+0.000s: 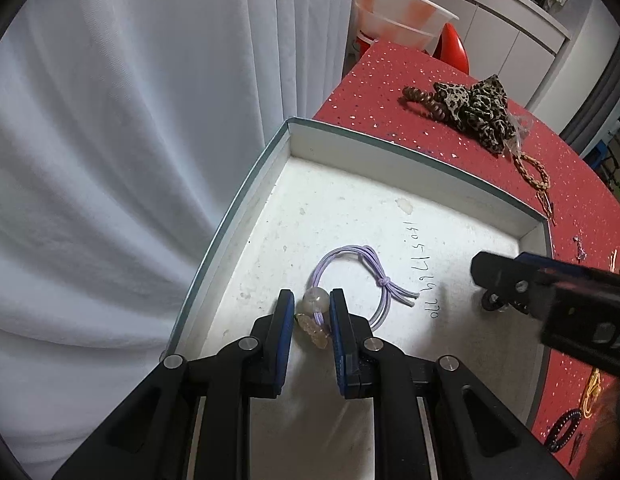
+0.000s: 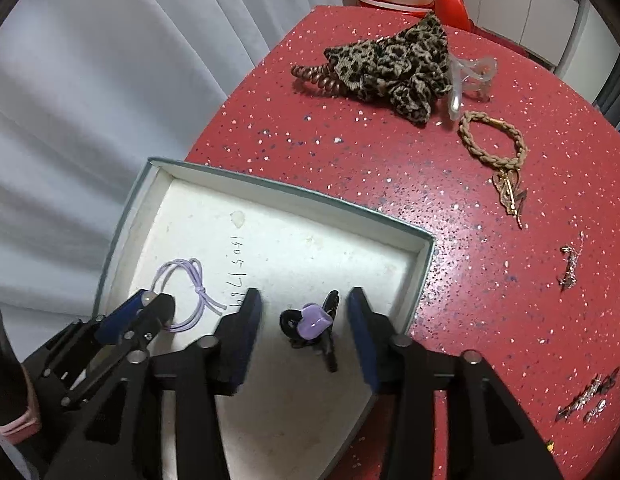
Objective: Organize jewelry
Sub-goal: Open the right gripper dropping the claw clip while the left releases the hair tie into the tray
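Right wrist view: both grippers are low inside the shallow white cardboard box (image 2: 294, 216) with grey-green rim, which stands on the red speckled round table (image 2: 449, 200).

Near the far table edge lies a leopard-print fabric scrunchie (image 2: 393, 64), touching a brown spiral hair tie (image 2: 310, 76) and a clear plastic claw clip (image 2: 469, 76); a beige braided bracelet (image 2: 493, 144) lies just beside them. In the box, the right gripper (image 2: 306, 312) has its jaws apart, and the black hair tie with a purple charm (image 2: 310, 324) lies on the box floor between them, not touched by the pads. The left gripper (image 1: 310, 308) is closed on the pale bead of the lilac elastic hair tie (image 1: 345, 276), whose loop rests on the box floor.
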Motion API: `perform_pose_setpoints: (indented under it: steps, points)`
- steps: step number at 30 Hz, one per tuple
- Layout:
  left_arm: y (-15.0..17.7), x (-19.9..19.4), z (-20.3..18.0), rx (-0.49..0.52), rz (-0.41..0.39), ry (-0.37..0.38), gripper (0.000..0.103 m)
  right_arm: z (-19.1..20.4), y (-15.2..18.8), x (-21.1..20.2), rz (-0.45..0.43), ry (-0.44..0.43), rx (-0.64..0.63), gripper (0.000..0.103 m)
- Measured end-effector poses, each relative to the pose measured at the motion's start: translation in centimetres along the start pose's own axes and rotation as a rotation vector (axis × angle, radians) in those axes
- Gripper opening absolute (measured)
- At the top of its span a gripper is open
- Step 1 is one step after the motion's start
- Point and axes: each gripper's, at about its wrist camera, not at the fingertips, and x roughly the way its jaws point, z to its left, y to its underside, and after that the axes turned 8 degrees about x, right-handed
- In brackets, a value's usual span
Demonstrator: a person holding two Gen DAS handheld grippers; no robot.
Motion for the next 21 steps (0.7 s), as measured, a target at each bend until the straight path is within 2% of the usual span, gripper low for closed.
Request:
perform_pose_setpoints:
  steps: [1,2,3,4,5,12,15,21]
  points:
    - [0.0,-0.1,0.0,0.002,0.001,-0.002,0.030,0.0,0.1,-0.5,-0.007,-0.007,0.000,0.060]
    - [0.0,-0.2,0.0,0.002,0.002,-0.002,0.050,0.0,0.1,-1.0,-0.017,-0.010,0.001,0.063]
    - [0.1,-0.4,0.1,-0.010,-0.001,-0.009,0.096,-0.1,0.0,-1.6,-0.026,-0.014,0.005,0.065]
    - [0.3,-0.9,0.3,-0.030,-0.022,-0.013,0.103,-0.2,0.0,-1.9,-0.030,-0.018,0.011,0.065]
    - [0.4,-1.5,0.3,-0.042,-0.046,-0.001,0.103,-0.5,0.0,-2.4,-0.032,-0.026,0.023,0.066]
    - [0.6,-2.2,-0.5,0.001,-0.014,-0.028,0.103,-2.7,0.4,-4.6,-0.035,-0.074,0.116,0.070]
    - [0.9,-2.8,-0.8,0.015,-0.012,-0.030,0.103,-3.9,1.4,-5.9,-0.042,-0.070,0.138,0.078]
    - [2.1,-4.5,-2.3,0.058,0.021,0.014,0.103,-8.0,4.3,-7.6,-0.031,-0.039,0.234,0.079]
